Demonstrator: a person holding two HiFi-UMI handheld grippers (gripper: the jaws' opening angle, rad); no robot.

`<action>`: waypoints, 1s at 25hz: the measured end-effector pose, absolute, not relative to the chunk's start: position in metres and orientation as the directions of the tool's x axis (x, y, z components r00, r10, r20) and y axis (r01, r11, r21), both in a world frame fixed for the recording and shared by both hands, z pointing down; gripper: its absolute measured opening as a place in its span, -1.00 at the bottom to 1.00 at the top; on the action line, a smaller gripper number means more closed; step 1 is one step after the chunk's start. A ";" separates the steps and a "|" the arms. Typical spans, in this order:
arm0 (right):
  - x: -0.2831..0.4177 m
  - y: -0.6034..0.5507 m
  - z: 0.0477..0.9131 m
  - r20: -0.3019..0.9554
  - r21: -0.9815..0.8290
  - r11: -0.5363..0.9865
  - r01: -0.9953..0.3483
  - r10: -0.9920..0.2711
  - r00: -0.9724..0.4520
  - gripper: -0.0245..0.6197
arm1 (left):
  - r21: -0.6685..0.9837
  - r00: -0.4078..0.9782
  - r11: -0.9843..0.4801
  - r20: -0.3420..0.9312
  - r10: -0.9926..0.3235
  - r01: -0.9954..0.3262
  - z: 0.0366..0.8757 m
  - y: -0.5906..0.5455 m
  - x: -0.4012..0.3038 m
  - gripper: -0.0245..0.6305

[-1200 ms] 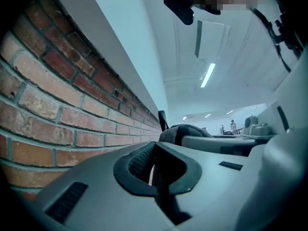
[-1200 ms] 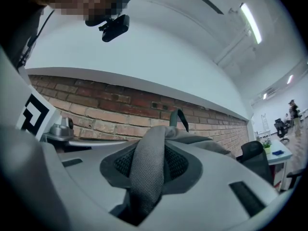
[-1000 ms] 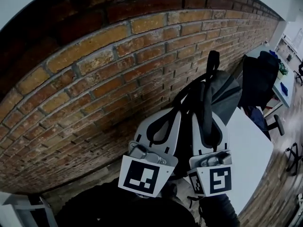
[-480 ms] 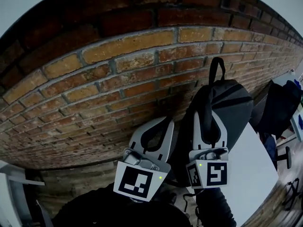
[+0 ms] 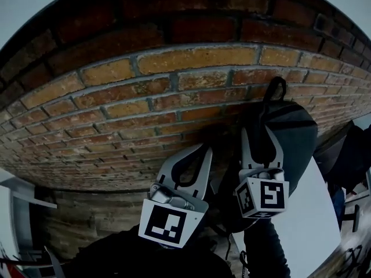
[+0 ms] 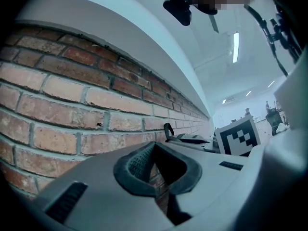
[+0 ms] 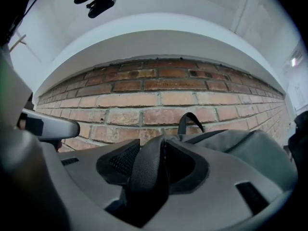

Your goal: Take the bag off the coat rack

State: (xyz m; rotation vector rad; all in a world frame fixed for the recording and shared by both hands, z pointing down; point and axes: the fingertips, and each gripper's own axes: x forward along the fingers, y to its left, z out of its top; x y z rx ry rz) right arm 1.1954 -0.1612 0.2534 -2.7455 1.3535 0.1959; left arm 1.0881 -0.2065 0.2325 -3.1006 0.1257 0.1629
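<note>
Brick wall (image 5: 145,97) as background. The grey bag (image 5: 295,132), right of centre, is pinched by its strap (image 7: 144,172) in the right tool (image 7: 162,139), whose jaws have just been opening. The left tool (image 6: 154,146) is closed on nothing. The bag is judged soft and sagging, best gripped by its woven strap.
</note>
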 end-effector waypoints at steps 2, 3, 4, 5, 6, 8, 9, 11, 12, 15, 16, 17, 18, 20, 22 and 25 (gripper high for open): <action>1.190 -0.171 0.255 -0.143 -0.016 -0.569 -0.822 -0.812 0.566 -0.41 | -0.024 0.990 -0.995 -0.105 -0.091 -0.094 0.233 -0.210 1.085 -0.90; 1.187 -0.174 0.255 -0.148 -0.017 -0.552 -0.834 -0.823 0.548 -0.40 | -0.023 0.990 -0.995 -0.105 -0.094 -0.096 0.232 -0.210 1.085 -0.90; 1.185 -0.175 0.253 -0.160 -0.020 -0.539 -0.842 -0.830 0.535 -0.40 | -0.023 0.990 -0.995 -0.105 -0.094 -0.097 0.232 -0.210 1.084 -0.90; 1.183 -0.174 0.252 -0.172 -0.024 -0.531 -0.847 -0.833 0.527 -0.40 | -0.023 0.990 -0.995 -0.105 -0.094 -0.097 0.232 -0.209 1.083 -0.90; 1.182 -0.172 0.251 -0.179 -0.027 -0.529 -0.848 -0.832 0.524 -0.39 | -0.023 0.990 -0.995 -0.104 -0.093 -0.096 0.233 -0.208 1.083 -0.90; 1.184 -0.167 0.254 -0.172 -0.034 -0.533 -0.845 -0.830 0.530 -0.39 | -0.023 0.991 -0.995 -0.100 -0.091 -0.094 0.234 -0.206 1.082 -0.90; 1.185 -0.166 0.257 -0.165 -0.040 -0.535 -0.844 -0.830 0.533 -0.40 | -0.022 0.991 -0.996 -0.098 -0.089 -0.091 0.235 -0.204 1.083 -0.90; 1.186 -0.162 0.260 -0.161 -0.051 -0.537 -0.842 -0.828 0.537 -0.40 | -0.022 0.992 -0.996 -0.095 -0.082 -0.085 0.236 -0.201 1.083 -0.90; 1.185 -0.160 0.261 -0.161 -0.054 -0.539 -0.841 -0.826 0.540 -0.40 | -0.022 0.993 -0.996 -0.093 -0.078 -0.081 0.236 -0.199 1.083 -0.90; 1.182 -0.152 0.262 -0.153 -0.051 -0.547 -0.836 -0.823 0.548 -0.40 | -0.022 0.994 -0.997 -0.091 -0.065 -0.068 0.235 -0.193 1.083 -0.90; 1.180 -0.148 0.261 -0.150 -0.049 -0.548 -0.835 -0.823 0.549 -0.40 | -0.022 0.994 -0.998 -0.092 -0.059 -0.062 0.235 -0.190 1.083 -0.90; 1.177 -0.144 0.260 -0.148 -0.047 -0.549 -0.834 -0.822 0.550 -0.40 | -0.020 0.994 -0.998 -0.093 -0.053 -0.055 0.235 -0.187 1.084 -0.90; 1.174 -0.139 0.258 -0.147 -0.048 -0.550 -0.834 -0.822 0.551 -0.40 | -0.019 0.995 -0.999 -0.095 -0.044 -0.046 0.234 -0.183 1.085 -0.90; 1.166 -0.128 0.253 -0.146 -0.056 -0.550 -0.833 -0.821 0.552 -0.40 | -0.019 0.995 -0.999 -0.098 -0.023 -0.025 0.234 -0.175 1.087 -0.90; 1.159 -0.114 0.249 -0.146 -0.063 -0.557 -0.828 -0.816 0.560 -0.40 | -0.020 0.995 -1.000 -0.102 0.005 0.003 0.235 -0.163 1.091 -0.90; 1.148 -0.088 0.247 -0.131 -0.056 -0.587 -0.807 -0.797 0.589 -0.40 | -0.016 0.992 -0.998 -0.109 0.060 0.059 0.236 -0.139 1.096 -0.90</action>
